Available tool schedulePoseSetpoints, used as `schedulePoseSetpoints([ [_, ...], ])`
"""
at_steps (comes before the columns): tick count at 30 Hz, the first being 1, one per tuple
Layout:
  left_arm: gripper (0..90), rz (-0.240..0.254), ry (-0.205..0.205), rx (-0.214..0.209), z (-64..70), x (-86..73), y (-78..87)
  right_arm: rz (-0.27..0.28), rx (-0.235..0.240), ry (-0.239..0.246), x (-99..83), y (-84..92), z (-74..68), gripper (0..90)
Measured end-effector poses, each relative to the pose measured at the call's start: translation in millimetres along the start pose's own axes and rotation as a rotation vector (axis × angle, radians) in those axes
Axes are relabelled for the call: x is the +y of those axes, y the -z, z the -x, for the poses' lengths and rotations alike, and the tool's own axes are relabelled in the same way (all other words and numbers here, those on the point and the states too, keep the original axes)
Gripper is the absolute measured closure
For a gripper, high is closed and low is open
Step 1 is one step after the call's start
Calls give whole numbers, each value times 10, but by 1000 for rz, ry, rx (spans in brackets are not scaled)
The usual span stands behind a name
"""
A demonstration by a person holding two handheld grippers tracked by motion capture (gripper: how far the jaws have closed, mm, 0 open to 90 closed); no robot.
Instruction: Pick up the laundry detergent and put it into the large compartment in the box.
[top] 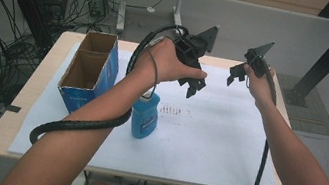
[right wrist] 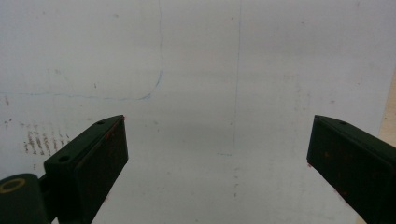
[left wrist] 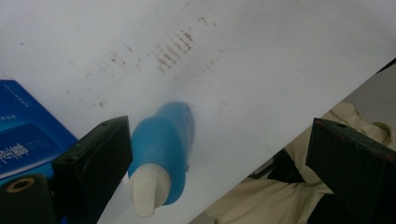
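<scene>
Hovering above the blue bottle (top: pixel 145 115), which is standing left of centre on the counter (top: pixel 224 148), we are risking a knock from the left hand-held gripper (top: pixel 192 88) if it drops off-line, tipping the bottle toward the blue box (top: pixel 90 71). Its jaws are gaping wide and holding nothing. We are keeping the right hand-held gripper (top: pixel 234 77), equally wide and holding nothing, raised at upper right, wrist bent downward.

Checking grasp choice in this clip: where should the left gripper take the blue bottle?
Probably the blue bottle is best gripped across its narrower upper body just below the white cap, coming from above. It stands upright on the white mat, and the open left gripper hangs above it.
</scene>
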State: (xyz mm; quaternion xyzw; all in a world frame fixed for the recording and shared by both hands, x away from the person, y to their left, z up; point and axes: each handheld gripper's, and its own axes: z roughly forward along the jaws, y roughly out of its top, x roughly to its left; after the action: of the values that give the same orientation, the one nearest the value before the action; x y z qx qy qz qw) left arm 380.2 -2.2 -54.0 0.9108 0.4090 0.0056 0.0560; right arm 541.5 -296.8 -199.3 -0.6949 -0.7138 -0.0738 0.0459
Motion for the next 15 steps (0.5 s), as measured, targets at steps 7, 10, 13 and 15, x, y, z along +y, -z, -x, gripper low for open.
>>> schedulePoseSetpoints([
  [7, 76, -5, -5, 3, 12, 7, 7, 5, 0, 4, -13, 12, -9, 52],
  [10, 76, -3, -5, 4, 17, 5, 6, 1, 0, 1, -12, 17, -9, 52],
  [13, 76, -2, 0, 2, 31, 1, 3, 3, 1, 1, -18, 24, -2, 52],
  [15, 76, -3, -3, 2, 32, 3, 7, 5, 1, 3, -23, 28, 1, 52],
])
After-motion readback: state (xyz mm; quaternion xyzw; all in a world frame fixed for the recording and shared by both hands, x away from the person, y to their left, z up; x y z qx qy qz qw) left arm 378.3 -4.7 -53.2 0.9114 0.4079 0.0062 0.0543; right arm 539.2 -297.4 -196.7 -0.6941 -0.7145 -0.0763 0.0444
